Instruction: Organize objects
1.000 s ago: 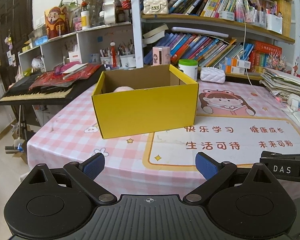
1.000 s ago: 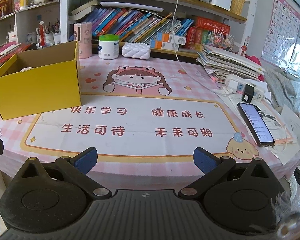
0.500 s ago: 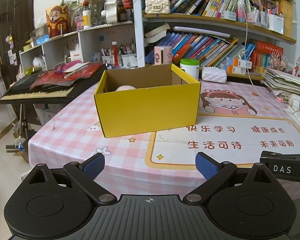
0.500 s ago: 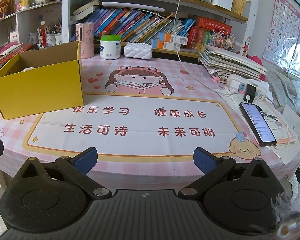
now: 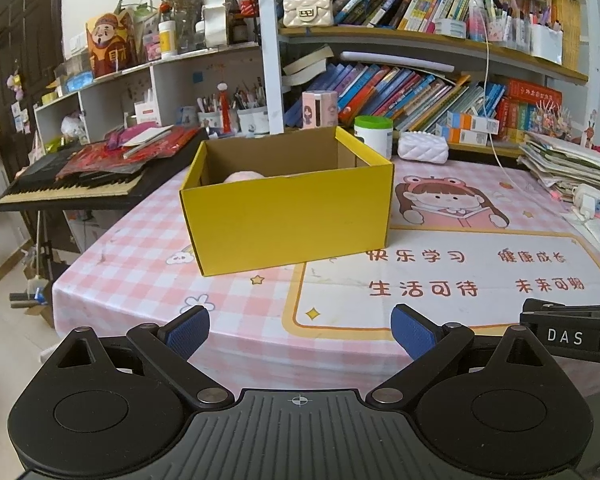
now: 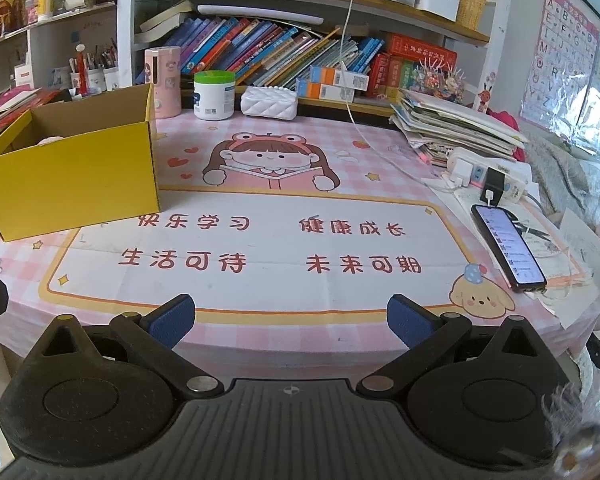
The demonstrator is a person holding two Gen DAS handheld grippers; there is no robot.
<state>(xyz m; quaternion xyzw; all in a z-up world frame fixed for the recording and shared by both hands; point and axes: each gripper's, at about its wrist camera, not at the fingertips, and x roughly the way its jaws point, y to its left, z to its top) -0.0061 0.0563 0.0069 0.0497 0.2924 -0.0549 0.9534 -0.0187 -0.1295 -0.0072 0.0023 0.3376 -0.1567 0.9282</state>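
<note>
In the left wrist view, the left gripper (image 5: pixel 299 330) fills the bottom of the frame with its blue-padded fingers spread wide apart and nothing between them, hanging at the near edge of the pink checked tablecloth (image 5: pixel 140 256). At mid-frame, well beyond the fingertips, stands the open yellow cardboard box (image 5: pixel 288 216), resting partly on the cloth and partly on the white cartoon desk mat with red Chinese lettering (image 5: pixel 440 276). A rounded pale pink object (image 5: pixel 244 177) peeks over the box's front wall from inside; too little of it shows to say what it is. Behind the box, toward upper centre, a white jar with a green lid (image 5: pixel 374 134) sits beside a white quilted pouch (image 5: pixel 422 148). At the left, a black electronic keyboard (image 5: pixel 80 188) carries red papers.

In the right wrist view, the right gripper (image 6: pixel 291 318) likewise sits low in the frame, fingers parted and empty, over the mat's near border. The yellow box occupies the left middle. At the right, a black smartphone with a lit screen (image 6: pixel 508 254) lies flat near a white power strip (image 6: pixel 488 174).
</note>
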